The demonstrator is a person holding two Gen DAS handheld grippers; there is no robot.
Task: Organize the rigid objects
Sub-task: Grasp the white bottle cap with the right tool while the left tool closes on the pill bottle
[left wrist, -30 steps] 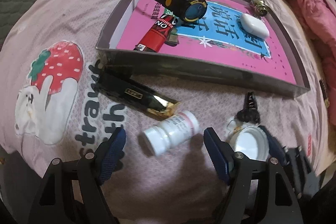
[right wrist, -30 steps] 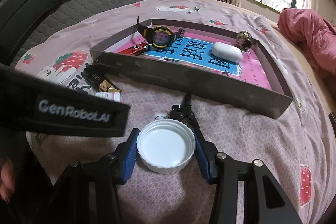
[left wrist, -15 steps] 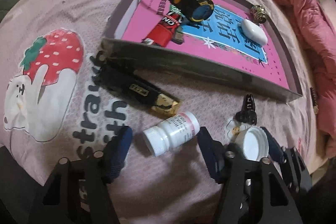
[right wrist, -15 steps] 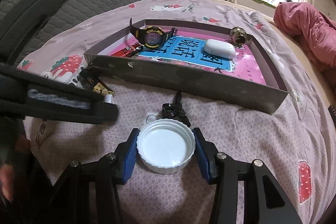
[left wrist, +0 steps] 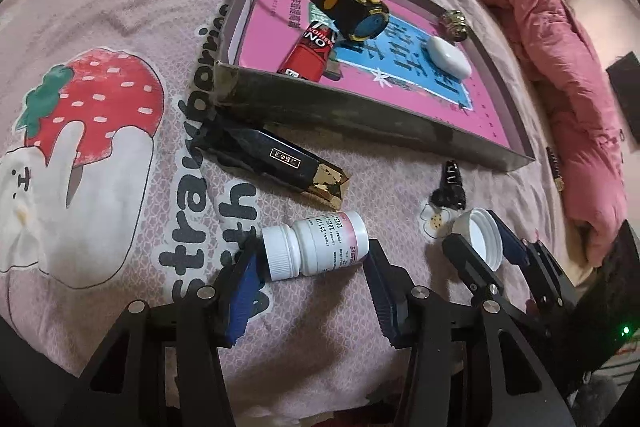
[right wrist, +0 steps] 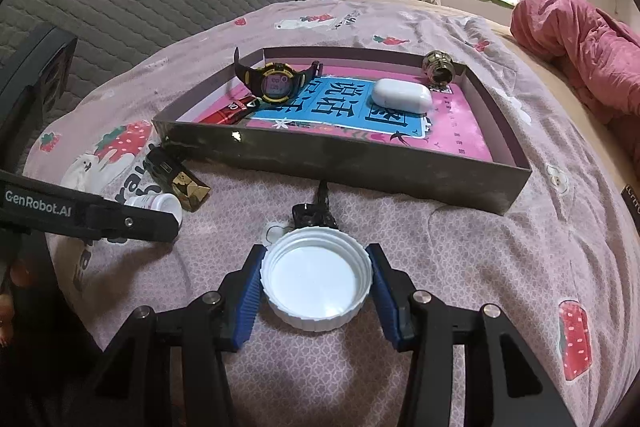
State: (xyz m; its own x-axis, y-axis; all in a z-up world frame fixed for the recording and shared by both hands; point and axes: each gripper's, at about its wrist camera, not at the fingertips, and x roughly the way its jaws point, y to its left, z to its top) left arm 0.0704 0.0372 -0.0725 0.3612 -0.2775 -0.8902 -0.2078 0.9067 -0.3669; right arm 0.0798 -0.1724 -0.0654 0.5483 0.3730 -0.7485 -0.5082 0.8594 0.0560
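Right now your left gripper (left wrist: 310,281) straddles the pill bottle (left wrist: 316,245), which lies on its side on the bedspread (left wrist: 120,7); the jaws are closing, and the blue pads look just short of pressing, or barely touching. That bottle is probably light, stiff plastic with a smooth round body, so it may roll or squirt out; you'd do best to pinch across the labelled barrel, not the ribbed cap. Its long axis runs across the left-wrist view, cap end to the left, base to the right, nearly along the line your jaws close on, so you'd be squeezing it end to end. Your right gripper (right wrist: 316,277) is clamped on the white lid (right wrist: 316,277), hollow side up, pads on its ridged rim; light and rigid, it should hold well. Just beyond sit a small black clip (right wrist: 314,213) and a black-and-gold box (left wrist: 294,167). Farther off, the tray (right wrist: 332,161) holds a watch (right wrist: 276,83), a red tube (left wrist: 314,51), a white case (right wrist: 402,97) and a brass piece (right wrist: 439,67)
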